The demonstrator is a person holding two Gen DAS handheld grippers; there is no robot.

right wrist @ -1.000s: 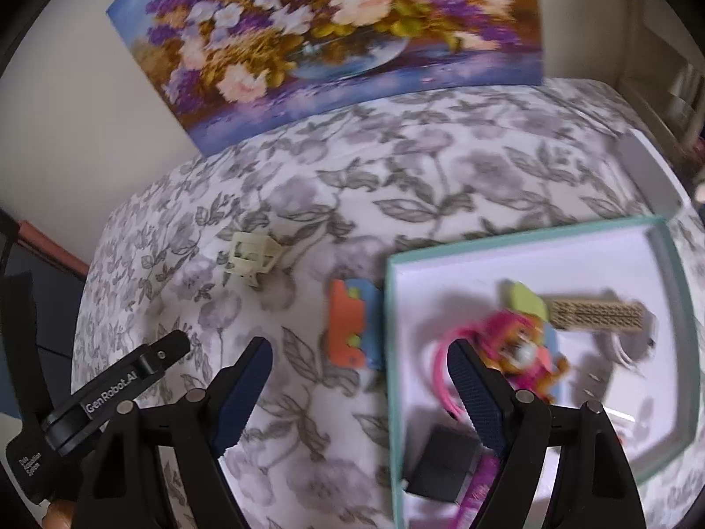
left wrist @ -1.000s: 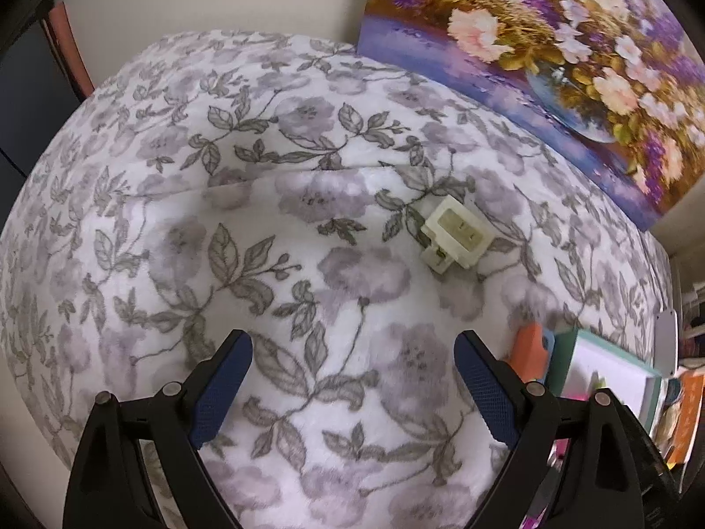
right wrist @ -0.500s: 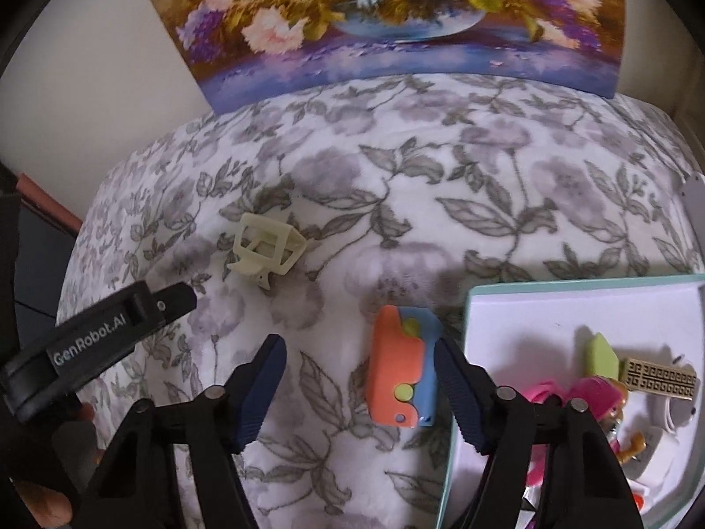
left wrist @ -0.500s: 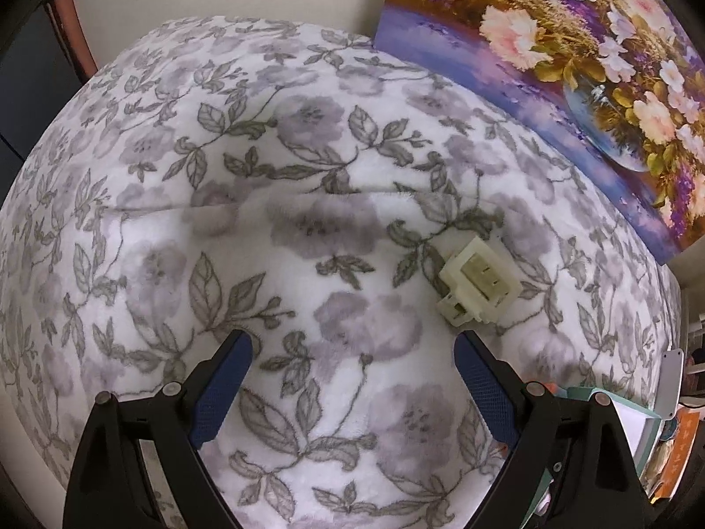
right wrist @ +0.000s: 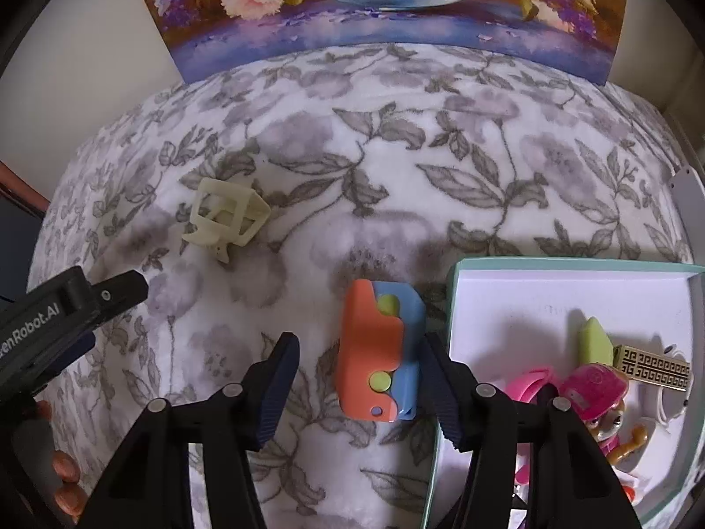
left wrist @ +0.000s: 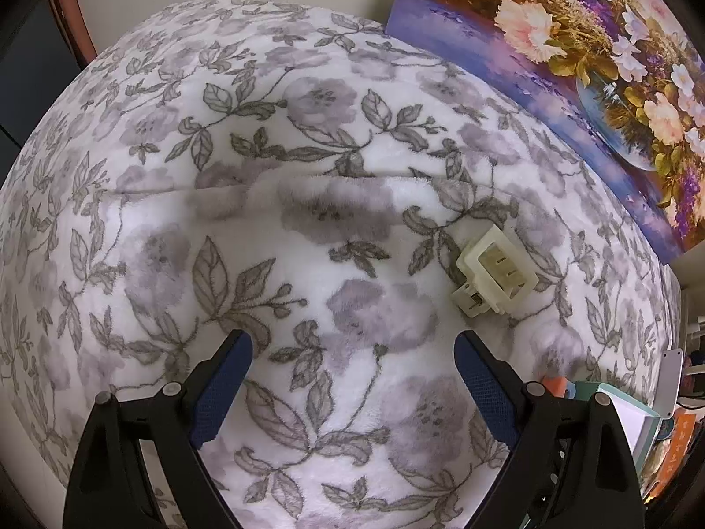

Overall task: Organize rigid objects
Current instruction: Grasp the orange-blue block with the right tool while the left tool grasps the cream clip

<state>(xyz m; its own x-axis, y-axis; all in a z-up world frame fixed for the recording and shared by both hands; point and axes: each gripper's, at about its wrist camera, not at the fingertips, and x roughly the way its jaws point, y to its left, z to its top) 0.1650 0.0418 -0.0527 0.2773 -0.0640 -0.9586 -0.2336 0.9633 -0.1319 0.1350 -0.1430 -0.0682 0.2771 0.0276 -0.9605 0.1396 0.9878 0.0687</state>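
Left wrist view: the left gripper [left wrist: 348, 366] hangs over the floral blanket [left wrist: 308, 220], jaws spread wide with only fabric between them. Off beyond the right finger lies the cream plug [left wrist: 495, 271], flat on the blanket, clear of the pads. A flower painting [left wrist: 595, 66] leans at the far edge. Low on the right, a sliver of the orange-and-blue toy [left wrist: 557, 385] peeks out beside the corner of the teal box [left wrist: 634, 414].

Right wrist view: the right gripper [right wrist: 359, 381] is down at the toy [right wrist: 379, 352], and its jaws are closing. The toy sits between the fingers, lying flat on the blanket [right wrist: 396, 167]. The right pad is at the toy's blue edge; the left pad stands off with a gap of blanket showing, so no grip yet. Just right of the toy is the box [right wrist: 573, 264], its white floor holding a pink figure [right wrist: 595, 396], a green piece [right wrist: 595, 344] and a gold patterned bar [right wrist: 654, 366]. The plug [right wrist: 227, 216] rests well to the upper left. At the left edge the left gripper's black body [right wrist: 66, 313] comes in, with fingertips [right wrist: 66, 480] of the hand under it. The painting [right wrist: 387, 4] stands behind.
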